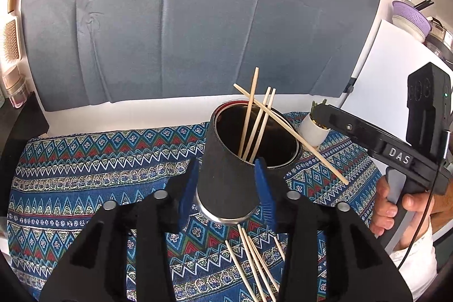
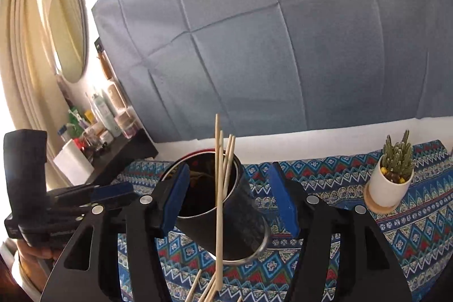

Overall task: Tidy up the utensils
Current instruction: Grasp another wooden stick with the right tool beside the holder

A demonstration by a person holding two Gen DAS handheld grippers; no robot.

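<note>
A black cylindrical holder point(image 1: 226, 183) with a metal rim sits between the blue pads of my left gripper point(image 1: 226, 183), which is shut on it and holds it tilted above the patterned cloth. Three wooden chopsticks point(image 1: 256, 126) stand inside it. One more chopstick point(image 1: 305, 146) leans across its rim, sticking out to the right. In the right wrist view the holder point(image 2: 235, 217) lies between my right gripper's point(image 2: 229, 200) wide-open pads, with that chopstick point(image 2: 218, 203) standing free between them. Several loose chopsticks point(image 1: 254, 265) lie on the cloth below.
A small white pot with a cactus point(image 2: 392, 183) stands at the right on a wooden coaster. A blue patterned cloth point(image 1: 85, 174) covers the table. A grey fabric backdrop point(image 1: 198, 19) hangs behind. Bottles crowd a dark shelf point(image 2: 113, 157) at the left.
</note>
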